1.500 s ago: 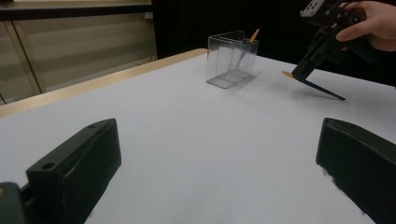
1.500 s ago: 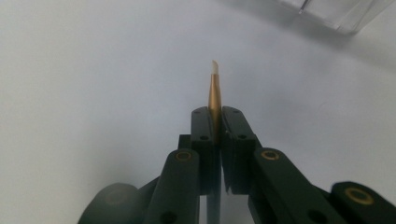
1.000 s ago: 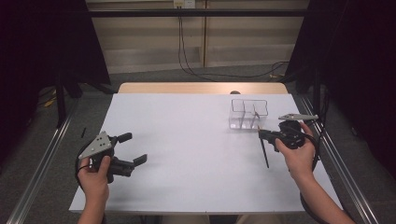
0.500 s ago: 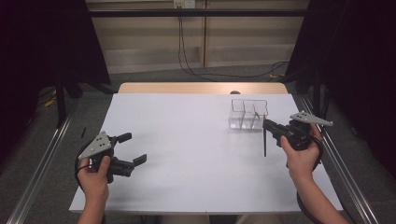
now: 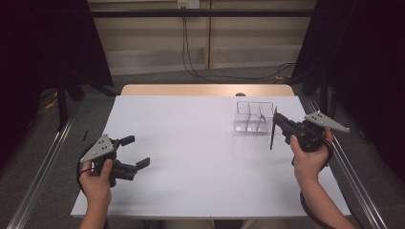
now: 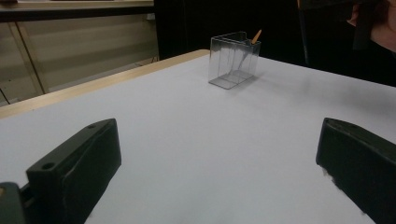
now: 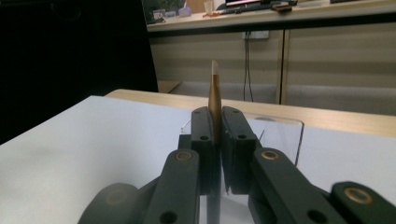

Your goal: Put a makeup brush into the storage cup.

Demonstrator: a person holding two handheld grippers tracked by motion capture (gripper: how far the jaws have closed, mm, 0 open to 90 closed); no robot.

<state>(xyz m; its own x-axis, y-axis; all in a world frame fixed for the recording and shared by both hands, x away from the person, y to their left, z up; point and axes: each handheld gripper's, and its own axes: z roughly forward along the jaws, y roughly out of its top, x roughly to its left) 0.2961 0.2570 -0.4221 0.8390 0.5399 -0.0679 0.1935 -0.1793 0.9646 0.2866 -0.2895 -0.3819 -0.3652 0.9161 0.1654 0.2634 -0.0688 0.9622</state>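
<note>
Overhead, the right tongs (image 5: 279, 125) stood clamped on a thin dark stick (image 5: 272, 136), held upright just at 3 o'clock of the clear box (image 5: 254, 117) on the counter (image 5: 191, 143). The left tongs (image 5: 136, 152) rested wide at 8 o'clock. Left gripper view: box (image 6: 233, 58) far ahead. Right gripper view: stick (image 7: 215, 102) pinched upright.

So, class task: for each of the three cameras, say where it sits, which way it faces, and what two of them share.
High view: above the near table edge, facing forward and down; both forearms, left gripper, right gripper.
Left gripper view: on that gripper, low, facing the clear box across the table; own open jaws.
Right gripper view: along shut jaws clamping an upright pencil.
All share the box.
</note>
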